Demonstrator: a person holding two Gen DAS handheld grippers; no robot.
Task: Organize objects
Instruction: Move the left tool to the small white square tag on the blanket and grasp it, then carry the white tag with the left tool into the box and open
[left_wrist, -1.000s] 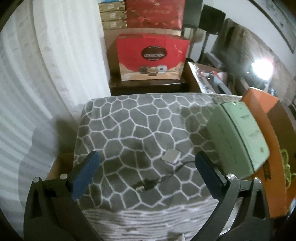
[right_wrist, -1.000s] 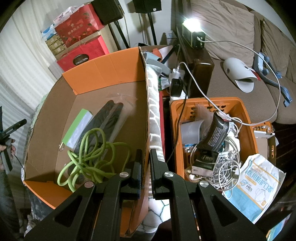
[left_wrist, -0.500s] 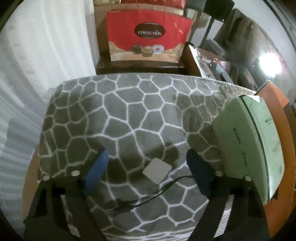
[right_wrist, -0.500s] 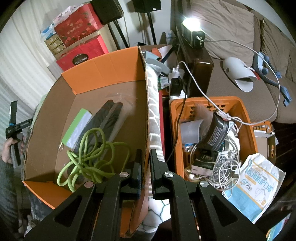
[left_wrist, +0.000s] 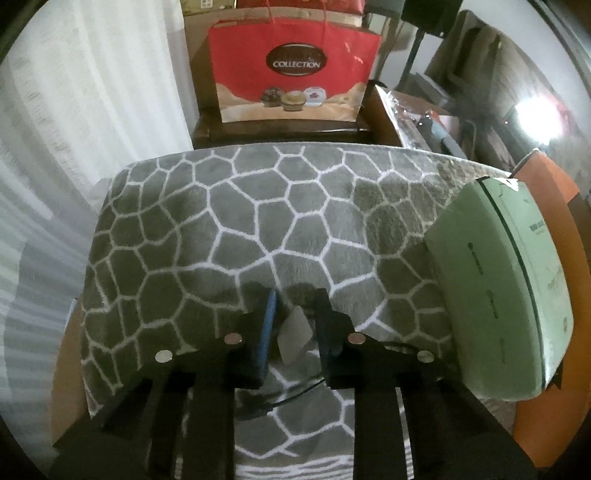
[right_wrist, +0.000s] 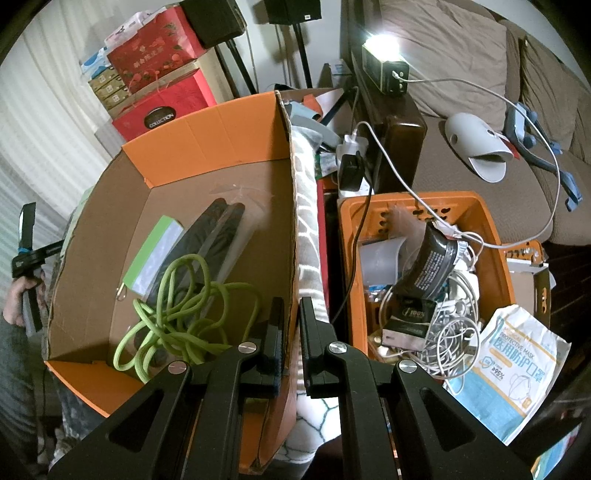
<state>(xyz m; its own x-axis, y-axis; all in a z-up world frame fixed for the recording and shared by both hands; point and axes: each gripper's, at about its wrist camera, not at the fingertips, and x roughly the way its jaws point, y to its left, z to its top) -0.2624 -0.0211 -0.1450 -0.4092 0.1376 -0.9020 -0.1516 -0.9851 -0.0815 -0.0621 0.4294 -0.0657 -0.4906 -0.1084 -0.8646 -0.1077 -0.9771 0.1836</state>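
A small white square tag (left_wrist: 293, 334) with a thin black cable (left_wrist: 280, 400) lies on the grey honeycomb blanket (left_wrist: 221, 221). My left gripper (left_wrist: 295, 299) is closing on the square, which stands tilted on edge between both pads. In the right wrist view, my right gripper (right_wrist: 291, 302) is shut on the right wall of the orange cardboard box (right_wrist: 207, 136). That box holds a coiled green cord (right_wrist: 173, 314), a green-and-white packet (right_wrist: 153, 254) and black flat items in a clear bag (right_wrist: 214, 229). The left gripper (right_wrist: 26, 236) and a hand show beyond the box's left wall.
A pale green box (left_wrist: 498, 314) leans at the blanket's right, against the orange box. A red gift bag (left_wrist: 291, 70) stands behind the blanket. Right of the cardboard box, an orange basket (right_wrist: 406, 201) holds cables and packets. A mask packet (right_wrist: 509, 373) lies beside it.
My left gripper came down over the white square and its jaws went from wide open to closed around it, tipping it up. The right gripper has not moved.
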